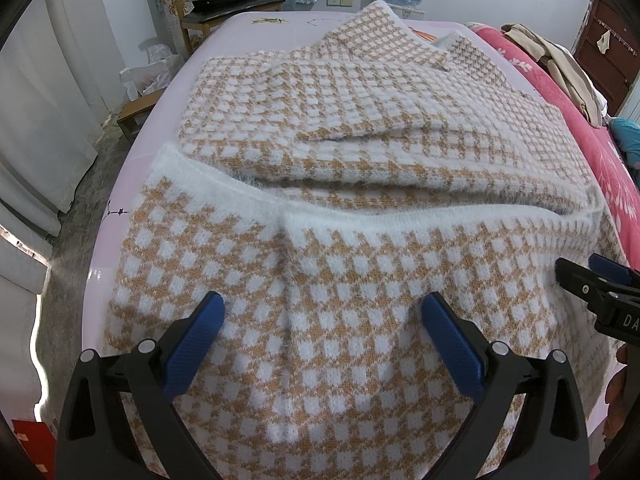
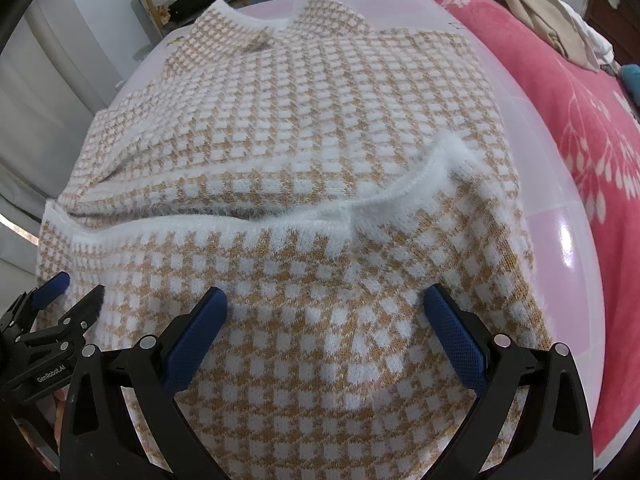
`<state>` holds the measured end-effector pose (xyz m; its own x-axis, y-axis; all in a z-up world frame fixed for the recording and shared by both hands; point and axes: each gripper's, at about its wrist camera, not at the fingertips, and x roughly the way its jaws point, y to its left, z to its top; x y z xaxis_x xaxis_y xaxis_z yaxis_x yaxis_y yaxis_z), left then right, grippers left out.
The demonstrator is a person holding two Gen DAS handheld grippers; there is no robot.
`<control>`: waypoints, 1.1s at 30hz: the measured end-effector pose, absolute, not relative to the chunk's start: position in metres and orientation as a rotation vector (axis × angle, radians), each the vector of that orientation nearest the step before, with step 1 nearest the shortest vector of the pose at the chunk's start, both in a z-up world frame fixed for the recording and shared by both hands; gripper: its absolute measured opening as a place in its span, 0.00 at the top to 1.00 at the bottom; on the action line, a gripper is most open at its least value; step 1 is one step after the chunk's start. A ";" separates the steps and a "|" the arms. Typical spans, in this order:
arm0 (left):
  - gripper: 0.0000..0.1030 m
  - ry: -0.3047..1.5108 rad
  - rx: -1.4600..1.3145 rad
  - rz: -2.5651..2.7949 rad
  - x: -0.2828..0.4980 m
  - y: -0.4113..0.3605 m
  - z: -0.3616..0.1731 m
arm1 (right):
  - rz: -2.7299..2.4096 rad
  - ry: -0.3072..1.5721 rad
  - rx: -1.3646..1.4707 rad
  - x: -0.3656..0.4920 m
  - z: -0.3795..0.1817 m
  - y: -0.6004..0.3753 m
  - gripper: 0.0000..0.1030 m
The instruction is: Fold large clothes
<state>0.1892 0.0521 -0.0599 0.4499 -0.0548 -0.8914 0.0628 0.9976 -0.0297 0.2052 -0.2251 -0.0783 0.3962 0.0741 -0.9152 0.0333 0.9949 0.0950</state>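
Both grippers, left (image 1: 322, 316) and right (image 2: 326, 312), are spread wide over my sweater (image 1: 340, 152), which lies half folded on the pink table (image 2: 560, 240). It looks soft and floppy (fuzzy too), so I'd pinch the near fold's corners.

Sweater (image 1: 360, 128): knit cloth, tan/white check, soft & fuzzy; white hem band (image 2: 360, 204) hairier, fluffy nap.
Table cover (image 2: 560, 248): pink, smooth, glossy w/ glare spots near right edge.
Left gripper (image 1: 322, 310): blue pads (image 1: 448, 328) w/ fine cross-hatch texture, matt; black arms look like matt plastic, shiny metal pins.
Right gripper (image 2: 326, 306): same build, pads (image 2: 452, 324) meshy-rough.
Red blanket (image 2: 560, 92) beyond right edge: terry-like cloth, matt, white leaf print.
Chair (image 1: 208, 8) past far edge: wood frame, light finish.
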 end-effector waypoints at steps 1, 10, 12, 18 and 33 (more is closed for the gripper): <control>0.06 1.101 0.008 -0.073 0.189 0.052 -0.060 | 0.026 1.164 0.104 0.205 -0.078 -0.225 0.08; 0.06 1.101 0.007 -0.073 0.190 0.053 -0.060 | 0.024 1.163 0.105 0.205 -0.078 -0.224 0.08; 0.06 1.100 0.008 -0.075 0.189 0.053 -0.060 | 0.024 1.163 0.105 0.205 -0.079 -0.224 0.08; 0.06 1.098 0.007 -0.074 0.189 0.052 -0.060 | 0.024 1.166 0.105 0.205 -0.079 -0.224 0.08; 0.05 1.073 0.005 -0.073 0.186 0.054 -0.060 | 0.018 1.158 0.108 0.206 -0.081 -0.225 0.08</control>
